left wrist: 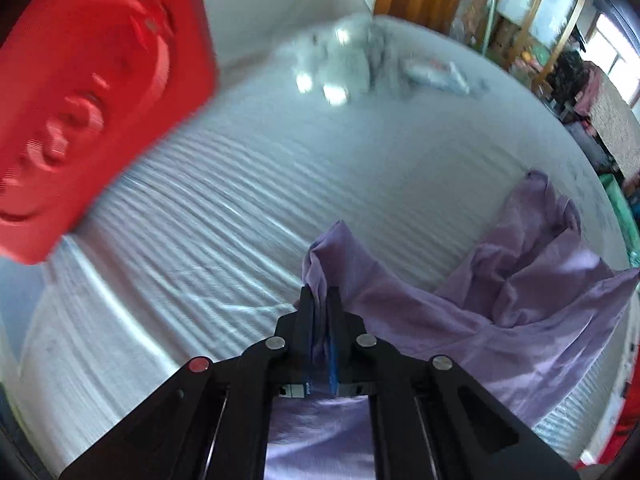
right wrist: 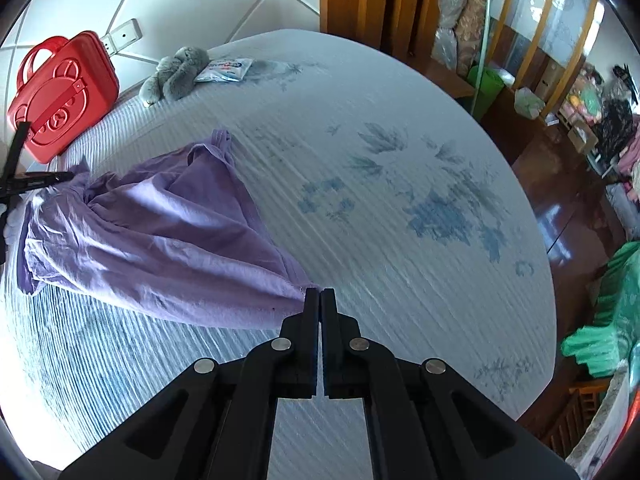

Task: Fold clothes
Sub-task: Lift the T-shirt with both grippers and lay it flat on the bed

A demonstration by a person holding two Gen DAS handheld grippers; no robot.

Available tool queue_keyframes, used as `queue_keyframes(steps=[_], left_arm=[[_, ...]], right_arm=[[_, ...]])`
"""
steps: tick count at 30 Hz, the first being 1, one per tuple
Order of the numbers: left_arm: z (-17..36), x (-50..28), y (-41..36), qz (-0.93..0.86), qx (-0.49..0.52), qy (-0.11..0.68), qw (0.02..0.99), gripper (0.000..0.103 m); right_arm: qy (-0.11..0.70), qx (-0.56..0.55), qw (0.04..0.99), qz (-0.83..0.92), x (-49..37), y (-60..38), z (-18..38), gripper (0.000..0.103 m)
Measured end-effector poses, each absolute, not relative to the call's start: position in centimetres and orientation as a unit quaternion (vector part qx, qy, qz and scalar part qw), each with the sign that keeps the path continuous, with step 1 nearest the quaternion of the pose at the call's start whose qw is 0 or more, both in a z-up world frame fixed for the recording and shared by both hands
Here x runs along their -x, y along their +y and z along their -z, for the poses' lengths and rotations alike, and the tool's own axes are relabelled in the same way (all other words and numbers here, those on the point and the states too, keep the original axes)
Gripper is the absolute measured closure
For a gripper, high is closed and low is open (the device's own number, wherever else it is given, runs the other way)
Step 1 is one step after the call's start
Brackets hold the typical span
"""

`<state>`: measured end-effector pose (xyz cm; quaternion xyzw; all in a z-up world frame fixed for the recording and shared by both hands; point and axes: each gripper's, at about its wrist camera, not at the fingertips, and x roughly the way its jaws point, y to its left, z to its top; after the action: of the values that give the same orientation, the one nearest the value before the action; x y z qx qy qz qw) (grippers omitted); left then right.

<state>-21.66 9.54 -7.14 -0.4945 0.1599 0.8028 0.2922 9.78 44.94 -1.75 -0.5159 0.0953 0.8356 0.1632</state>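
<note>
On the bed (right wrist: 400, 128), a purple garment (right wrist: 160, 240) is spread in loose folds over the ribbed, pale sheet with blue leaf print. Left gripper (left wrist: 321, 292): jaws closed, a fold of the purple cloth pinched between the blue pads; the cloth rises in a peak just beyond the fingertips and more of it lies under the gripper body. Right gripper (right wrist: 320, 294): jaws fully closed, one corner of the garment drawn to a point at the fingertips; whether that corner is actually clamped cannot be told, since the tips hide the cloth edge. In the right wrist view the garment is stretched between the two grippers, its far end bunched at the left edge of the picture, where part of the other gripper's black frame is seen. A red case (right wrist: 60, 96) with an embossed bear face is stood at the head of the bed, against the white wall. A grey plush toy (right wrist: 176, 74) and a white packet (right wrist: 224, 70) are lying near the far edge of the bed, touching each other. Left wrist view is blurred; the case fills its upper left.
</note>
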Motion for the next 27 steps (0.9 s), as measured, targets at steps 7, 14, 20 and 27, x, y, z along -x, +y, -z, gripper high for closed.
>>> queue_keyframes(steps=[7,14,20,27], left_arm=[[-5.0,22.3,1.0,-0.896,0.386,0.081,0.204,0.099],[-19.0,20.3,-6.4,-0.963,0.24,0.054,0.112,0.099],[-26.5,11.2,-10.4,-0.983,0.143,0.07,0.092,0.099],[-18.2,-0.5,-12.9,-0.964,0.235,0.059,0.108,0.098]], right_arm=[[0.026,0.439,0.123,-0.89,-4.0,43.7,-3.9,0.103],[-0.034,0.265,0.078,-0.96,4.4,39.8,-15.6,0.103],[-0.033,0.154,0.055,-0.986,1.3,38.2,-22.2,0.103],[-0.024,0.202,0.023,-0.979,-6.0,37.4,-17.7,0.103]])
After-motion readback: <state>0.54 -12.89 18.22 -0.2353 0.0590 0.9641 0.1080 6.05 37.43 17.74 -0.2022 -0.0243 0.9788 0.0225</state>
